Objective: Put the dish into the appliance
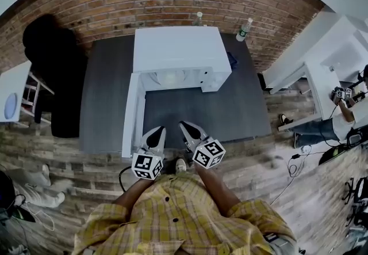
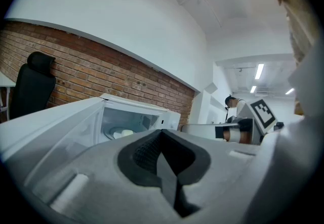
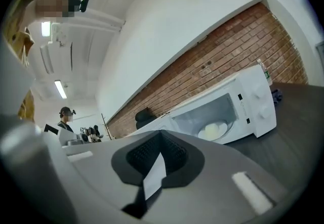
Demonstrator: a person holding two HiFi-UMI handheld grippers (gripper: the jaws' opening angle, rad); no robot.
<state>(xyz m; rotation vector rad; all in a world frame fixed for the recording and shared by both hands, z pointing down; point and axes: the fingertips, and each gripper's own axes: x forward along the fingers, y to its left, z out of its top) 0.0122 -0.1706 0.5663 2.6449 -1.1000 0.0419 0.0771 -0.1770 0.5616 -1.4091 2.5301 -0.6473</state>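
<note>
The white microwave [image 1: 178, 52] stands on a dark grey table [image 1: 236, 110], its door [image 1: 131, 115] swung open to the left. A pale dish [image 1: 172, 78] rests inside the cavity; the left gripper view shows the dish [image 2: 121, 133] through the opening, and so does the right gripper view [image 3: 215, 129]. My left gripper [image 1: 156, 131] and right gripper [image 1: 185, 127] hang side by side over the table's front edge, short of the microwave. Both are shut with nothing in them; the left gripper [image 2: 162, 139] and the right gripper [image 3: 161, 139] point toward the open cavity.
Two bottles [image 1: 198, 18] [image 1: 244, 29] stand against the brick wall behind the microwave. A blue item [image 1: 231, 59] lies at its right side. A black chair [image 1: 54, 75] is left of the table. White desks [image 1: 328, 69] and another person [image 1: 345, 113] are at the right.
</note>
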